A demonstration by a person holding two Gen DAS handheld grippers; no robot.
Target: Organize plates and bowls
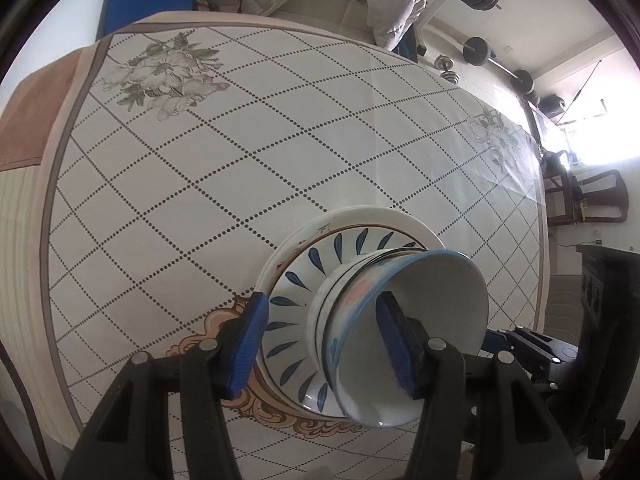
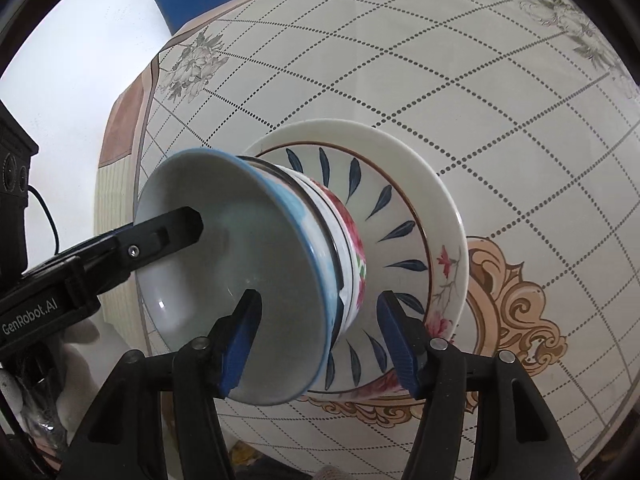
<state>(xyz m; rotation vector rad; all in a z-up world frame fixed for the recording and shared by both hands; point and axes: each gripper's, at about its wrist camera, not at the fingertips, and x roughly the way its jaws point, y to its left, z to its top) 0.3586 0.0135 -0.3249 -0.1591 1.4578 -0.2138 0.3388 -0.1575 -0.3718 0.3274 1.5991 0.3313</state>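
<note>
Stack position: 1 pile near the middle of the desk (image 1: pixel 280 128), which was covered with a white cloth printed in dotted diamonds. From the bottom: a wide white ceramic plate (image 2: pixel 404 140), a shallower plate painted with dark blue leaf strokes (image 2: pixel 384 204), a white bowl with red flowers (image 2: pixel 354 256), and on top a pale blue glazed ceramic bowl (image 2: pixel 240 272).

Left hand-held gripper (image 1: pixel 320 344) straddled the blue bowl's near wall, 1 finger inside, 1 outside; its pads did not appear to press, so I logged it as released. Right hand-held gripper (image 2: pixel 320 344) straddled the opposite wall the same way, also released.

Handling judgement: glazed ceramic, stiff, slick and chip-prone, and the pile looked heavy for a rim pinch. I judged the best hold to be the rim wall, pads flat, both sides together. The nested bowls could slide if tilted.
</note>
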